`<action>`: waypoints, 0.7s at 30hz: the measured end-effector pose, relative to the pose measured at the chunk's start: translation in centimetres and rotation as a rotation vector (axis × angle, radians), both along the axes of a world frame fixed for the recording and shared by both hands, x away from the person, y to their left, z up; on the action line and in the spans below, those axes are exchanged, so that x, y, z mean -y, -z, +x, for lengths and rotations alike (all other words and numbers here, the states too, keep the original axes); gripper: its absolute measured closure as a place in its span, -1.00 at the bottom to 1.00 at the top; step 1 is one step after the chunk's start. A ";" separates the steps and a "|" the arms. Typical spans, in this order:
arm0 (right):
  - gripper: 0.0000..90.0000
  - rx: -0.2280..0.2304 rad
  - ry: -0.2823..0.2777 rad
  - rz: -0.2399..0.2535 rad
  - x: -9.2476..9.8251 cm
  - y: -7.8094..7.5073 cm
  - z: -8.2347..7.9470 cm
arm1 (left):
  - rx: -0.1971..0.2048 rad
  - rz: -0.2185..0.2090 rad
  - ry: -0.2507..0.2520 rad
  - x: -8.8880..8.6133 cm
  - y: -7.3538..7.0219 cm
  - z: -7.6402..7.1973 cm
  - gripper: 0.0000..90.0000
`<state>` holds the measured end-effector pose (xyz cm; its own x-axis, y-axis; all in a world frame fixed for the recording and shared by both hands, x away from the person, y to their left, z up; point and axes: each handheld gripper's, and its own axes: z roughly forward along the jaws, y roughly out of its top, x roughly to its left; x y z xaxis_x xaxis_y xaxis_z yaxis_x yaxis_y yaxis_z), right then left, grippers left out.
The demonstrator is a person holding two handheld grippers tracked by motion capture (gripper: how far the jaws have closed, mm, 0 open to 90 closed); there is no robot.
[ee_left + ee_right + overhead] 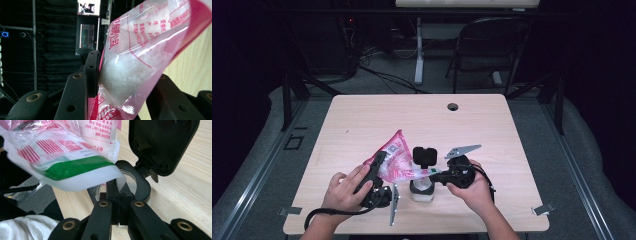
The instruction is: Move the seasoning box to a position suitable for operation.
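Two grippers hold a bag (394, 155) over the jar (422, 191) in the high view. Left gripper (125, 82): clamped on the bag's granule-filled body. Right gripper (120, 192): pinched on the corner (apparently above the jar's mouth); tilting should be kept slow.

The right gripper (120, 187), rising from the bottom centre, pinches the white corner of a pink-and-green printed bag (65, 152) at upper left, above a jar (130, 182) with its black flip lid (162, 145) open at upper right.
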<state>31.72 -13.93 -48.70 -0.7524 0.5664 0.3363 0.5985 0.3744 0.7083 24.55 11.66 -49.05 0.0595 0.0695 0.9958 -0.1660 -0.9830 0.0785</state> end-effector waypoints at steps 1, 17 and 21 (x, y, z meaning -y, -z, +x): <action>1.00 0.001 0.000 0.000 0.0 0.0 0.0 | 0.000 0.000 0.000 0.0 0.0 0.0 0.43; 1.00 -0.005 0.007 -0.002 0.1 0.1 0.0 | 0.003 0.001 0.008 0.2 0.1 0.1 0.43; 1.00 -0.009 0.007 0.002 0.1 0.2 0.0 | -0.002 -0.003 0.009 0.2 0.1 0.0 0.43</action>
<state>31.74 -14.06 -48.89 -0.7452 0.5710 0.3446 0.6077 0.3686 0.7034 24.59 11.46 -49.10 0.0618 0.0719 0.9955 -0.1748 -0.9812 0.0817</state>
